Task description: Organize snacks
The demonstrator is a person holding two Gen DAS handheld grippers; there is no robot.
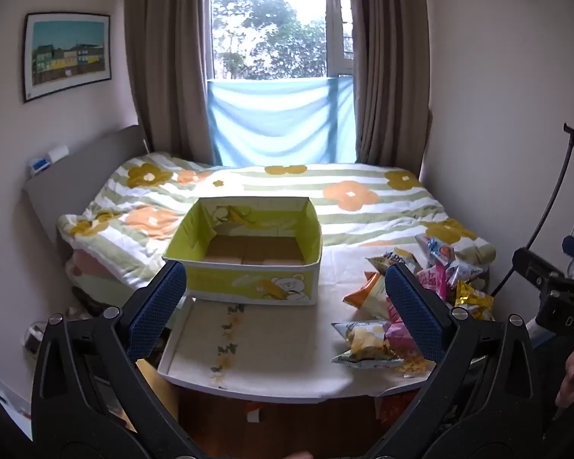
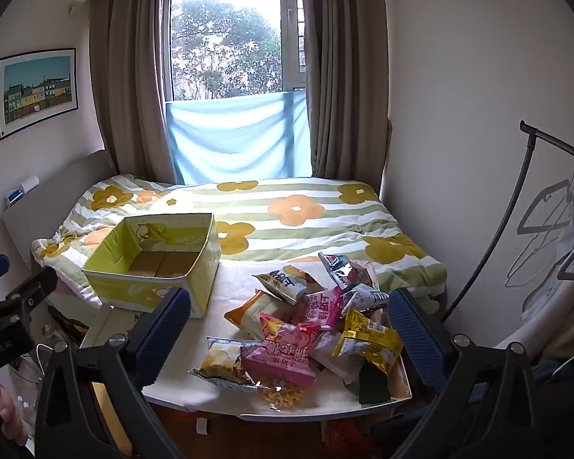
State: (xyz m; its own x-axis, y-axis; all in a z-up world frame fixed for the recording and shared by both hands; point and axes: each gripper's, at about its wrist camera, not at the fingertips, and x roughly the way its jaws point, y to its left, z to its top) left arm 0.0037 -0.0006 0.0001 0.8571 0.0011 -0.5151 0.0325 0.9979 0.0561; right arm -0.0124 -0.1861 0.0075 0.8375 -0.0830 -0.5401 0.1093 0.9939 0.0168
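1. A window [image 2: 225,42] fills the middle of the far wall; pale daylight and leafy trees show through it.
2. Brown curtains [image 2: 126,88] hang open on both sides of it, and a light blue cloth [image 2: 237,141] covers its lower part.
3. A bed [image 2: 287,214] lies below the window under a green-striped quilt with orange and mustard flowers.
4. A grey headboard [image 1: 80,176] stands on the left.
5. A framed picture [image 1: 67,55] of coloured houses hangs on the pale left wall.
6. A dark clothes rack [image 2: 532,191] with hangers stands on the right.
7. The floor [image 2: 279,440] is dark wood.
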